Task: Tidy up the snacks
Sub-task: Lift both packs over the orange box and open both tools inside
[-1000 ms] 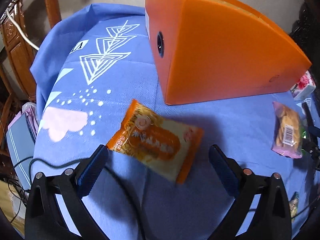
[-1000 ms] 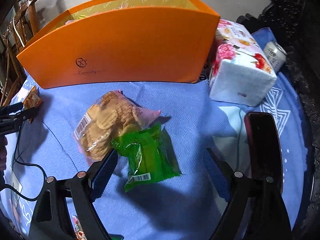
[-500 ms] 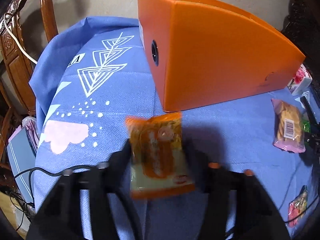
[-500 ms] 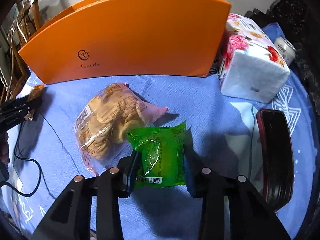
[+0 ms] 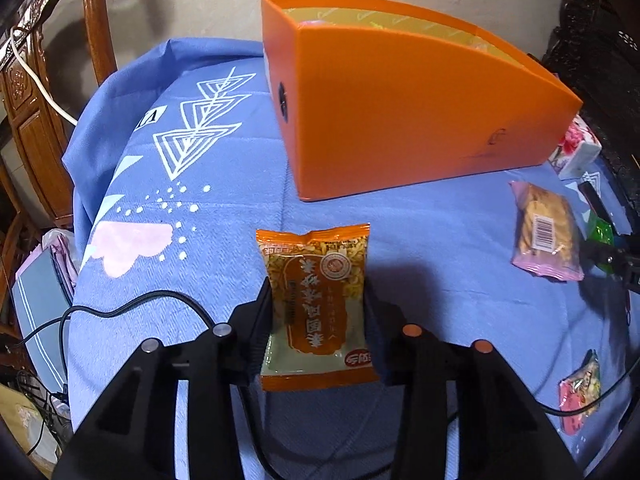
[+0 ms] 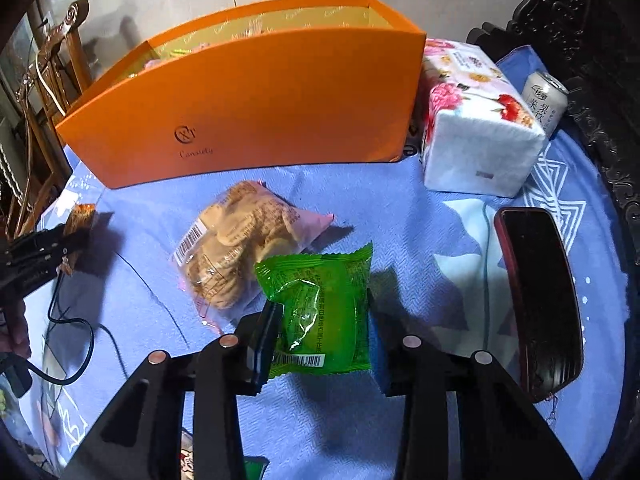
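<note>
My left gripper (image 5: 318, 320) is shut on an orange snack packet (image 5: 316, 300) and holds it above the blue tablecloth, in front of the orange box (image 5: 400, 112). My right gripper (image 6: 322, 320) is shut on a green snack packet (image 6: 320, 304), lifted just above the cloth. A pink-edged packet of biscuits (image 6: 240, 240) lies on the cloth just left of the green packet; it also shows in the left wrist view (image 5: 544, 232). The orange box (image 6: 248, 112) stands open-topped behind, with some packets inside.
A floral tissue pack (image 6: 476, 128) and a drink can (image 6: 544, 98) stand right of the box. A dark phone (image 6: 536, 296) lies at the right. A red-green packet (image 5: 580, 392) lies near the right edge in the left wrist view. A black cable (image 5: 132, 308) crosses the cloth. Wooden chairs (image 5: 36, 100) stand at the left.
Both grippers have closed on their packets and lifted them off the cloth: the left on the orange packet, the right on the green one. The box top has come into view.
</note>
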Available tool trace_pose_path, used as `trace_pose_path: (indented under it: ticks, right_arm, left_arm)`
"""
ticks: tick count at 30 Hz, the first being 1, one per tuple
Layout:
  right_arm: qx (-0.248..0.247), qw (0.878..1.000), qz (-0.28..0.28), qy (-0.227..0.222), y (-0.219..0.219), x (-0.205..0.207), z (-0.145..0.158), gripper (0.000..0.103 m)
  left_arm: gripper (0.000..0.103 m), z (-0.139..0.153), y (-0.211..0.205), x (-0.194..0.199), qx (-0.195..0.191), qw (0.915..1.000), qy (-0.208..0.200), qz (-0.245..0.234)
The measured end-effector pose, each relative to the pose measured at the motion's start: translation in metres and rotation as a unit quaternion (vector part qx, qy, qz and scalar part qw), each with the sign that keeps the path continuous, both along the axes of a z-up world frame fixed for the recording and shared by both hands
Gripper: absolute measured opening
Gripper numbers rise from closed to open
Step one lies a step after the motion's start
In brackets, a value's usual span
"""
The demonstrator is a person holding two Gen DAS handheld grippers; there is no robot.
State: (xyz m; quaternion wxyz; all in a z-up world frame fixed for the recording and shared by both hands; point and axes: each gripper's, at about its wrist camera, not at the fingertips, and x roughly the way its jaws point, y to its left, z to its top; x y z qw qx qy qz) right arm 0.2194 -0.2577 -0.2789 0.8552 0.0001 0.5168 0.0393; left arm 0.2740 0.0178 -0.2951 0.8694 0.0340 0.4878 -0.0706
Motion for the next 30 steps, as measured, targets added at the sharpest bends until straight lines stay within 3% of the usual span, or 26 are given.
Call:
trace_pose_path:
  ticks: [5, 13, 23, 30]
  right_arm:
    - [0.004, 1.0, -0.001, -0.009, 0.002, -0.009, 0.012, 0.039]
    - [0.015, 0.997, 0.008, -0.073, 0.002, 0.004, 0.074, 0.039]
    - [0.032, 0.982, 0.025, -0.187, 0.014, 0.064, 0.167, 0.039]
    - [0.021, 0.972, 0.044, -0.229, 0.028, 0.112, 0.199, 0.039]
  left_arm:
    - [0.04, 0.014, -0.003, -0.005, -0.007, 0.9999, -0.008, 0.0]
    - [0.04, 0.093, -0.02, -0.004, -0.014, 0.9956, -0.087, -0.033]
    - [0.04, 0.188, -0.055, 0.065, -0.055, 0.9862, -0.153, -0.027]
    - [0.04, 0.214, -0.075, 0.109, -0.047, 0.9843, -0.169, -0.019]
